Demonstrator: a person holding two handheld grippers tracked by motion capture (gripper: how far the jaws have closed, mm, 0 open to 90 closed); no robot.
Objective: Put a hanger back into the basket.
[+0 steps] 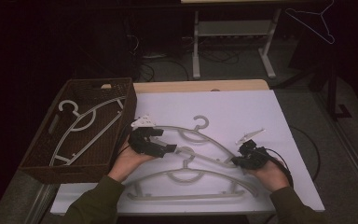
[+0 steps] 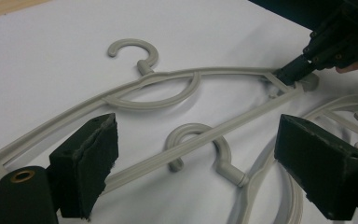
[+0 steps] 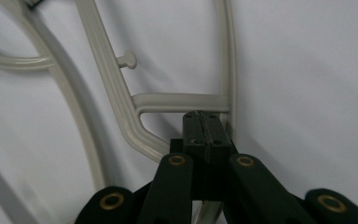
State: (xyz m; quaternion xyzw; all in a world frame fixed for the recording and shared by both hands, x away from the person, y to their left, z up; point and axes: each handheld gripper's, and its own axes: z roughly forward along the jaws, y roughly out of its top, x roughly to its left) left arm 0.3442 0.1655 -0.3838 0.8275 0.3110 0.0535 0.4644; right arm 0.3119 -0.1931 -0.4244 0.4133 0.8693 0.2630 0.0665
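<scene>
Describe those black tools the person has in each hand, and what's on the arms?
The left gripper and right gripper are black, jointed frames with brass-coloured rivets. Each ends in two blocky black jaws with flat pads. A grey three-cornered plate tops the left gripper, a black cable trails from the right. The sleeves are dark olive green.

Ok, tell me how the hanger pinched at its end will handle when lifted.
The upper hanger looks like thin moulded plastic, so probably light and fairly stiff. Held only at its end by the right gripper, it will likely sag and swing. Its bar crosses the lower hanger's hook, so it may snag.
</scene>
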